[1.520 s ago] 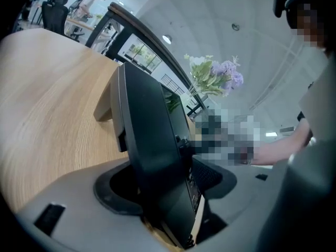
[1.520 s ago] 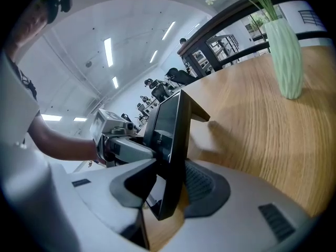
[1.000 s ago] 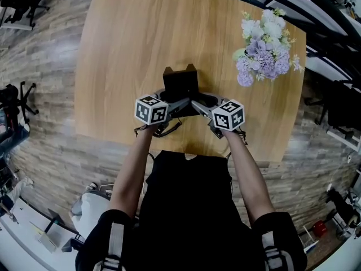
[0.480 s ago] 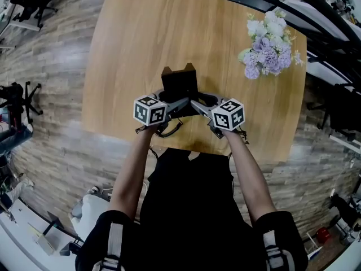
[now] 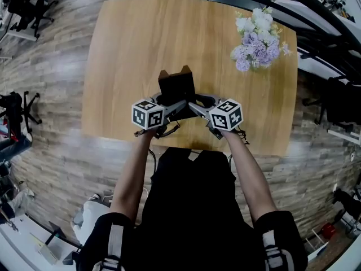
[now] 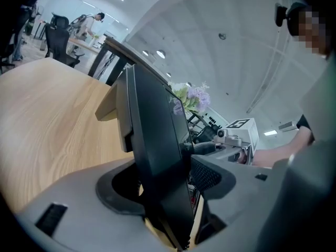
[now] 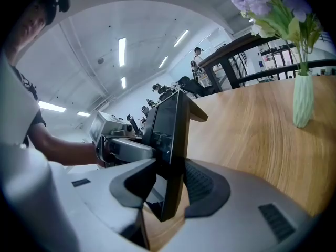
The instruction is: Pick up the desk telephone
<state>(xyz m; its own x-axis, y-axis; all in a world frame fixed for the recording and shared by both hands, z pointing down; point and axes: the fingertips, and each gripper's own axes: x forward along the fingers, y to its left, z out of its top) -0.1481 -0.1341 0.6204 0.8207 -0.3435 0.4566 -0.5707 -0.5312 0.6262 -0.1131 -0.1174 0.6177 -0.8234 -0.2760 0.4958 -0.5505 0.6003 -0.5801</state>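
The big wooden table (image 5: pixel 130 49) holds the desk telephone (image 5: pixel 177 84), which sits near the front edge, right in front of the person.

The left gripper (image 5: pixel 172 105) and the right gripper (image 5: pixel 197 103) come at it from each side. Both sets of jaws are closed tight on the thin black body of the phone, one on each side.

I think the grabbing step is done. The next move is to lift. Both grippers need to go up together and stay level, so the phone does not tip or slip.

I cannot tell if the phone's bottom touches the table. The grippers hide its lower part. I cannot make out a handset or buttons.
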